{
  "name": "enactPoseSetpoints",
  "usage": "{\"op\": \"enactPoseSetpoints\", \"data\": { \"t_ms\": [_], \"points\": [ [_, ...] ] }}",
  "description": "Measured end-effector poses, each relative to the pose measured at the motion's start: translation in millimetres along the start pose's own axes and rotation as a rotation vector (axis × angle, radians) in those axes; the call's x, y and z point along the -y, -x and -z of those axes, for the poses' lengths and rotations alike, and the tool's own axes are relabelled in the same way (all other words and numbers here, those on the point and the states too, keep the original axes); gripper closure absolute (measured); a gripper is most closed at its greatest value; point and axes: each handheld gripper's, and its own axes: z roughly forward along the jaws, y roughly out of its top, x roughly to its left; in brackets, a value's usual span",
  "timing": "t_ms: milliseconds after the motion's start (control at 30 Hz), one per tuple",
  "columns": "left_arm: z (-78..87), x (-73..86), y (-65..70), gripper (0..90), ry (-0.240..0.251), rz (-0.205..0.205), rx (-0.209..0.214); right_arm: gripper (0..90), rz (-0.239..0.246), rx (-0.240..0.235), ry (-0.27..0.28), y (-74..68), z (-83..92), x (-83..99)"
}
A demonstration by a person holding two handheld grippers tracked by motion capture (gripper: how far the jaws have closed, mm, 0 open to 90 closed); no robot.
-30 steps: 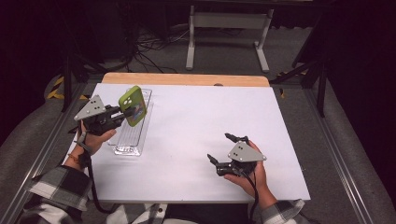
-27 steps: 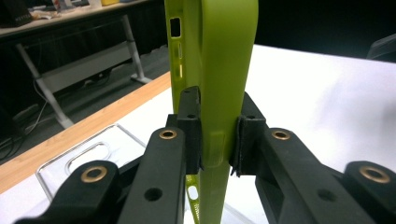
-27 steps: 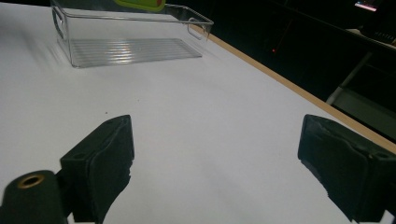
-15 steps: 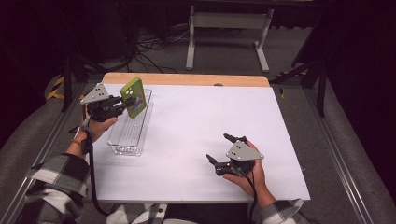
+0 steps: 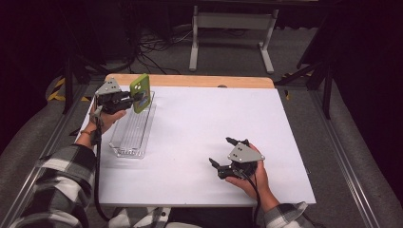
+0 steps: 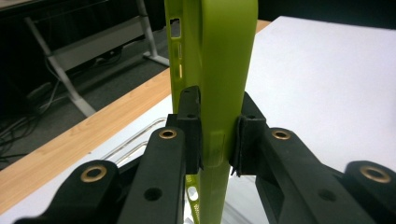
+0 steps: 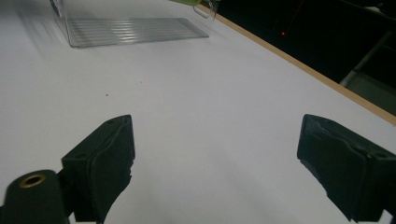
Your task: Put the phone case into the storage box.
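Left gripper (image 5: 134,99) is pinching the green phone case (image 5: 141,92) by its edges, fingers (image 6: 191,128) pressed on both sides, case standing upright on its long edge. Versus a second ago the left hand is sitting farther back along the clear tray (image 5: 130,130): the case was hanging over the tray's middle, now it's hovering over the far end, near the wooden edge of the worktop (image 5: 190,80). Can't tell if the case's lower edge is touching the tray yet; it looks just above it. Right gripper (image 5: 229,154) is resting on the white worktop (image 7: 224,84) near the person, fingers (image 7: 100,158) spread wide, nothing between them, no change there. My read: the case is getting lined up for a drop into the tray's far end, release not yet done.
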Motion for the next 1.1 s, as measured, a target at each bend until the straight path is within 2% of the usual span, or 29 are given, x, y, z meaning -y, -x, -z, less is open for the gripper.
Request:
{"op": "enactPoseSetpoints", "data": {
  "t_ms": [100, 233, 267, 400, 500, 600, 633, 733, 833, 900, 967, 1033, 1100],
  "points": [
    [-6.2, 3.1, -4.6, 77.5, -0.018, -0.001, -0.01, 12.9, -0.003, -0.007, -0.005, -0.1, -1.2, 0.7],
    [-10.6, 6.8, -9.4, 77.4, -0.027, 0.003, -0.011, 12.3, -0.008, 0.005, -0.015, 0.8, -2.8, 1.9],
    [-13.7, 9.9, -11.0, 77.4, -0.037, 0.017, 0.001, 12.3, -0.012, 0.007, -0.019, 1.2, -3.3, 2.4],
    [-18.8, 14.6, -13.6, 77.4, -0.063, 0.022, 0.008, 12.2, -0.013, 0.005, -0.03, 1.0, -4.8, 3.2],
    [-20.9, 17.2, -15.6, 77.3, -0.081, 0.022, -0.005, 12.2, -0.011, 0.003, -0.038, 0.2, -6.5, 3.7],
    [-25.6, 21.4, -18.7, 77.1, -0.106, 0.022, 0.013, 12.2, -0.004, 0.002, -0.046, -0.4, -7.8, 4.0],
    [-27.0, 22.6, -18.7, 77.0, -0.107, 0.032, 0.012, 12.2, -0.005, -0.001, -0.05, -0.3, -8.3, 4.2],
    [-27.7, 22.1, -20.8, 77.1, -0.106, 0.027, 0.009, 12.2, -0.006, -0.002, -0.05, -0.9, -9.1, 4.2],
    [-29.6, 21.4, -21.7, 76.9, -0.113, 0.015, -0.023, 12.3, 0.0, -0.001, -0.056, -0.9, -9.6, 4.4],
    [-30.6, 21.0, -21.8, 76.6, -0.122, 0.012, -0.019, 12.3, -0.001, -0.003, -0.06, -0.8, -10.2, 4.7],
    [-31.4, 21.3, -23.3, 75.0, -0.137, 0.002, -0.052, 12.3, 0.002, -0.005, -0.062, -1.2, -10.0, 4.6],
    [-31.9, 22.6, -25.8, 74.7, -0.145, 0.007, -0.063, 12.3, 0.003, -0.005, -0.064, -1.2, -10.1, 4.7],
    [-33.2, 25.1, -29.2, 70.0, -0.147, 0.024, -0.109, 12.3, 0.003, -0.011, -0.07, -1.7, -11.3, 5.2]
  ]
}}
